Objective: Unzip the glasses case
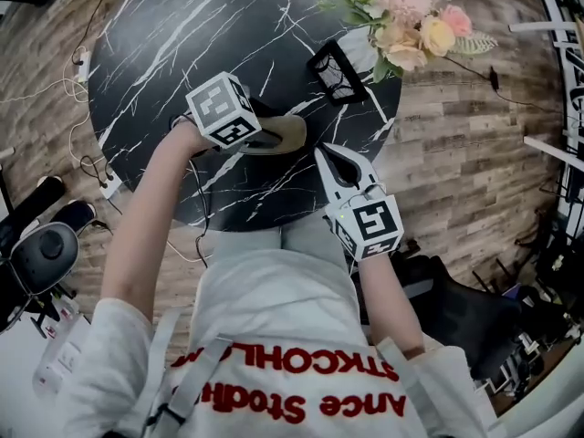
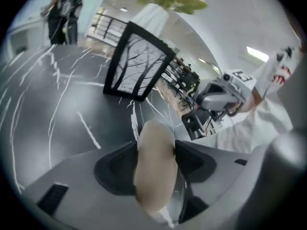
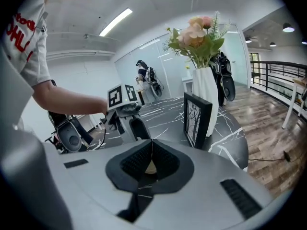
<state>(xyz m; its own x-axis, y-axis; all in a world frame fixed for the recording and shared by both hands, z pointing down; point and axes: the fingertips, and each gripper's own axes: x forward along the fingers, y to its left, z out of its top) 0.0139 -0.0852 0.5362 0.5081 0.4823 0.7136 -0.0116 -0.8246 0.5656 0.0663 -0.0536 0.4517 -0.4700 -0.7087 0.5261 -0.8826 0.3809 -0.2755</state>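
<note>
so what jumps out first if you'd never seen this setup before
The beige glasses case sits clamped between the left gripper's jaws, at the near side of the round black marble table. Close to its right, the right gripper hangs with jaws together. At the table's far right edge, a vase of pastel flowers stands beside a black picture frame.

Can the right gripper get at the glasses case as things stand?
Probably yes: the right gripper, shut, points at the glasses case with nothing between them; the left gripper grips its other end.
</note>
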